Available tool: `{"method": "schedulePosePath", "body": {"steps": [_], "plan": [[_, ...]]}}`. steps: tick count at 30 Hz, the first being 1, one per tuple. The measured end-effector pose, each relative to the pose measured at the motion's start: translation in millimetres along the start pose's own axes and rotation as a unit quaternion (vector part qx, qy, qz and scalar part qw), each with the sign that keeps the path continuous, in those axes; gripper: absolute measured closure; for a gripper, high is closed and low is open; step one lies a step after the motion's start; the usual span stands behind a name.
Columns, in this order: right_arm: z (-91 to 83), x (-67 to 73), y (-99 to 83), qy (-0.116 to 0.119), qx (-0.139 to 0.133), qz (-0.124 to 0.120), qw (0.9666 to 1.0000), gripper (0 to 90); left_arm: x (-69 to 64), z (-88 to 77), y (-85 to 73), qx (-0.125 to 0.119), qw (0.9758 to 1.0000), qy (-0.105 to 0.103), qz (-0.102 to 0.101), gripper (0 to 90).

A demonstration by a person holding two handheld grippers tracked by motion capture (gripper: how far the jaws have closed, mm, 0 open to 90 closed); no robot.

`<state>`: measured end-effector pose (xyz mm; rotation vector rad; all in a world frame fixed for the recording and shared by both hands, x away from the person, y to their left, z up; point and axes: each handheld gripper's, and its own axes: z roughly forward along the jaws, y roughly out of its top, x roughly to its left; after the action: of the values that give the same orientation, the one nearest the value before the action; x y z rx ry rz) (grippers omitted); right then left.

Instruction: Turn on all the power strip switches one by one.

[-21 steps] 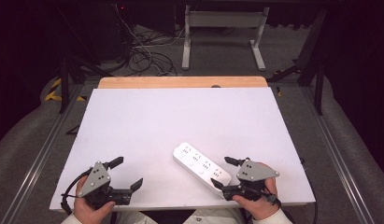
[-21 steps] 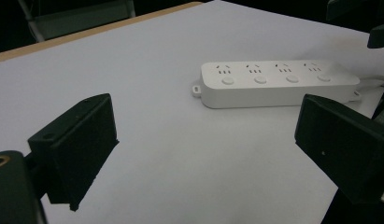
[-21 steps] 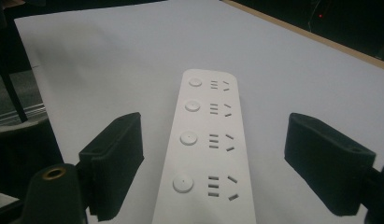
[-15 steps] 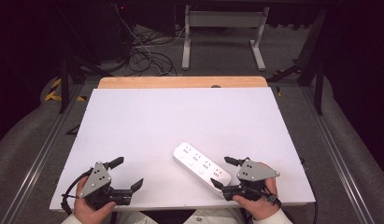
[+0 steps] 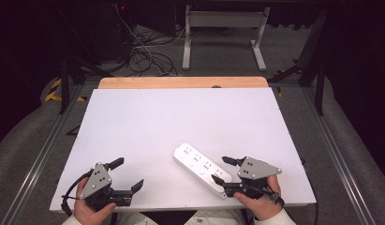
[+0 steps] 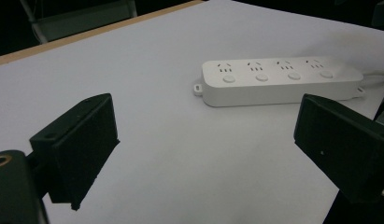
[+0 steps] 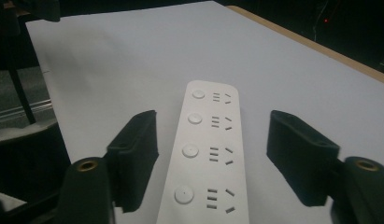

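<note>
At five o'clock on the white tabletop (image 5: 181, 122), the white four-outlet plastic power strip (image 5: 202, 169) lies flat between your right gripper (image 5: 222, 171)'s wide-spread jaws, seemingly lined up for grasping, while your left gripper (image 5: 126, 174) waits open at seven.

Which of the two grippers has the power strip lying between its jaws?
The right gripper: its open jaws straddle the near end of the white power strip. The left gripper is open over bare table, apart from the strip.

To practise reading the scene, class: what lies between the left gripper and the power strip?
Nothing: bare white table runs from the left gripper to the power strip, as the left gripper view shows.
</note>
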<state>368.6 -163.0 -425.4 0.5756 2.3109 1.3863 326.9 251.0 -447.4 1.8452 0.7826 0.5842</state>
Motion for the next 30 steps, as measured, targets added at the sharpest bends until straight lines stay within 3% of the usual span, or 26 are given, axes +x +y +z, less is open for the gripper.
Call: {"method": "schedulePosePath", "body": {"steps": [5, 21, 24, 26, 29, 30], "plan": [[0.7, -2.9, 5.6, 0.023, 0.025, 0.017, 0.9993, 55.3, -0.3, -0.2, 0.1, 0.0, 1.0, 0.001, 0.001, 6.8], [10.6, -0.5, 15.8, 0.044, 0.044, -0.013, 0.998, 55.4, -0.1, -0.8, 0.1, 0.002, 1.0, 0.002, 0.003, 7.3], [11.6, 0.0, 18.3, 0.05, 0.078, -0.004, 0.9957, 62.4, -0.1, -0.4, -0.1, 0.004, 1.0, 0.002, 0.003, 7.3], [13.1, -0.2, 19.9, 0.053, 0.103, 0.002, 0.9932, 72.5, -0.3, -0.3, -0.1, 0.004, 1.0, 0.002, 0.003, 7.3], [17.0, 0.1, 21.9, 0.048, 0.118, -0.003, 0.9918, 89.6, -0.1, -0.1, -0.1, 0.004, 1.0, 0.003, 0.004, 7.3], [18.8, -0.1, 22.7, 0.051, 0.124, -0.007, 0.9909, 90.0, 0.2, 0.0, -0.1, 0.003, 1.0, 0.005, 0.006, 7.3]]}}
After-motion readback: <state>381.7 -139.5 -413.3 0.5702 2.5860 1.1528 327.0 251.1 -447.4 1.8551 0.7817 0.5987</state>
